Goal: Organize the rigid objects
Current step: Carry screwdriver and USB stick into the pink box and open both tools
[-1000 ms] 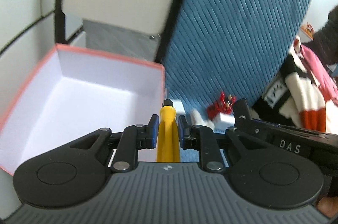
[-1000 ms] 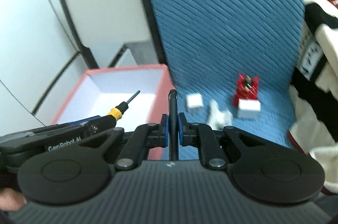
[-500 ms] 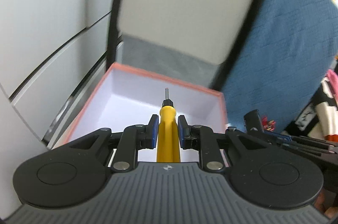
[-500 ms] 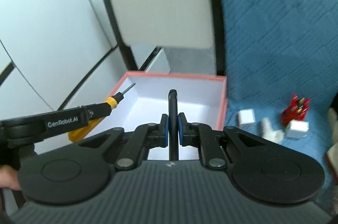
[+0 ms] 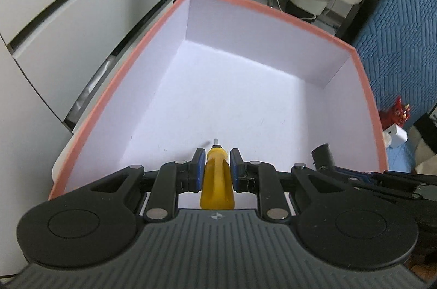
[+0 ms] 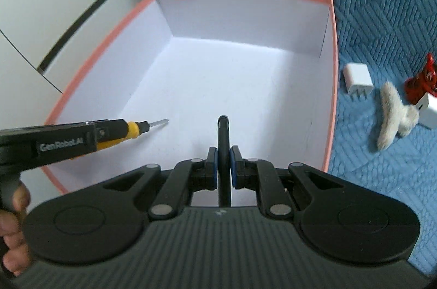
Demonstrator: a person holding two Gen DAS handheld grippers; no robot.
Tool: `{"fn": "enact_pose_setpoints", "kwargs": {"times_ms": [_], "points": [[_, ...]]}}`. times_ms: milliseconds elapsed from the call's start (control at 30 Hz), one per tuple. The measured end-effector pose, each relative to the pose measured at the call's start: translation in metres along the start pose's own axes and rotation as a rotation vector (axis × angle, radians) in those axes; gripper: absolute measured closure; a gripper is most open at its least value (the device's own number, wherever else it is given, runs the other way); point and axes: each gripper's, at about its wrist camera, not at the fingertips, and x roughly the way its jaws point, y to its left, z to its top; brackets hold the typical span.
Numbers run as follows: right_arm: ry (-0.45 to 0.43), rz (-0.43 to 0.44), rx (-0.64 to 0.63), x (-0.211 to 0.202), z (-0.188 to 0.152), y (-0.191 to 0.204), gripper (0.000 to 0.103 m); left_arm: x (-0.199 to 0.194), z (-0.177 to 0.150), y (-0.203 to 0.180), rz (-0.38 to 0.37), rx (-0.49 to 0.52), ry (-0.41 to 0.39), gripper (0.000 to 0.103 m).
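Tongs first: left tongs (image 5: 217, 174) pinch a yellow-handled screwdriver (image 5: 217, 188) by its handle, metal tip poking forward; right tongs (image 6: 224, 164) are pressed onto a thin black object (image 6: 224, 149) standing on edge between the pads, can't tell what it is. Change since a second ago: both pairs swung over from the blue bedspread (image 6: 382, 2) side and dipped down, so they now hang inside the mouth of the pink-rimmed box (image 5: 273, 12), pointing steeply at its white floor; earlier the box sat ahead and to the left, with the bedspread filling most of the view. Grips unchanged over that stretch. Screwdriver tip is low near the box's near-left floor in the right wrist view; touching or not, can't tell. Box otherwise looks bare inside. Judgement: carry step is about over, release into the box comes next for both items. Still out on the bedspread right of the box: white charger (image 6: 357, 80), furry hair clip (image 6: 393, 111), red figure (image 6: 423, 81), another white block (image 6: 428, 110) — so plenty left.
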Motion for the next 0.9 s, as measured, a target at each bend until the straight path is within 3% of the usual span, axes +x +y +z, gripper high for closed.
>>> {"fn": "enact_pose_setpoints", "kwargs": {"times_ms": [167, 300, 667, 900], "points": [[0.009, 0.018, 0.007, -0.002, -0.002, -0.002, 0.088, 0.002, -0.002, -0.002, -0.004, -0.009, 0.012, 0.079], [-0.035, 0.069, 0.036, -0.021, 0.004, -0.010, 0.087, -0.014, 0.000, -0.013, -0.014, -0.005, -0.024, 0.079], [-0.227, 0.005, 0.023, -0.103, 0.004, -0.034, 0.087, -0.074, -0.001, -0.068, -0.073, 0.053, -0.165, 0.079], [-0.318, -0.038, 0.057, -0.150, -0.013, -0.060, 0.087, -0.114, -0.020, -0.115, -0.135, 0.115, -0.216, 0.079]]}}
